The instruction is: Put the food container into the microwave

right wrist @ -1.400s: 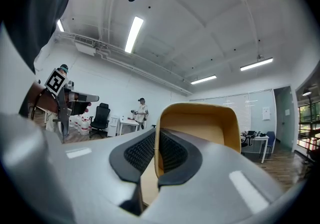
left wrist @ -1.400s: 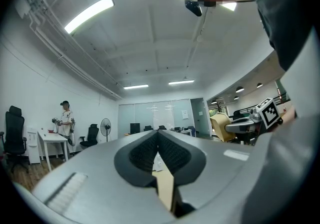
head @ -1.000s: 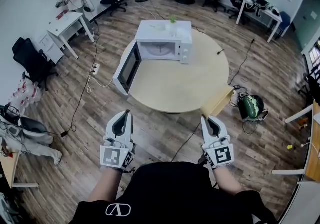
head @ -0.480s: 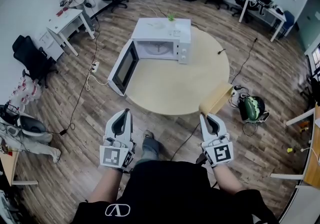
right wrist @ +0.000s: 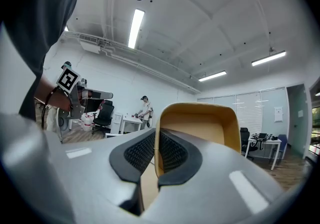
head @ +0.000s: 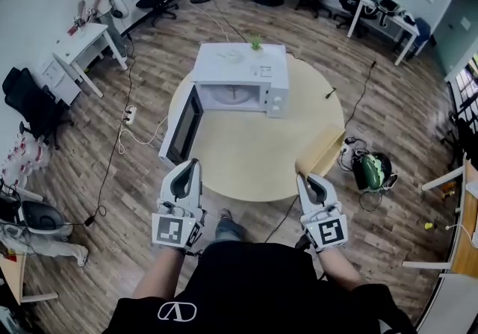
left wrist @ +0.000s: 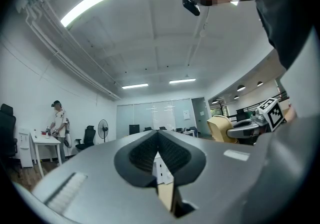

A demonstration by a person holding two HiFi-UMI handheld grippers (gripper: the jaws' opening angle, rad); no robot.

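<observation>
Two grippers in play here, but only one is doing any work: the right gripper (head: 304, 176) has its jaws clamped on the rim of the tan, open-topped plastic food container (head: 323, 151). You can see it best in the right gripper view, where the container wall (right wrist: 200, 129) sits pinched right between the black pads. The left gripper (head: 192, 167) is carrying nothing and its jaws are pressed together, with just a sliver of the scene showing below the tips in its own view. What's changed over the last second is mostly the walk-up. The round light-wood table (head: 254, 157) and the white microwave (head: 240, 71) have slid closer and lower in the head view, the person's shoe (head: 228, 226) now pokes out mid-step, and both grippers hang over the near edge of the table instead of over bare floor. The container is up in the air off the table's right edge, well apart from the oven. The microwave door (head: 183, 125) is already swung wide to the left, so my guess is no door step is needed: just close the remaining gap and feed the container into the cavity.
</observation>
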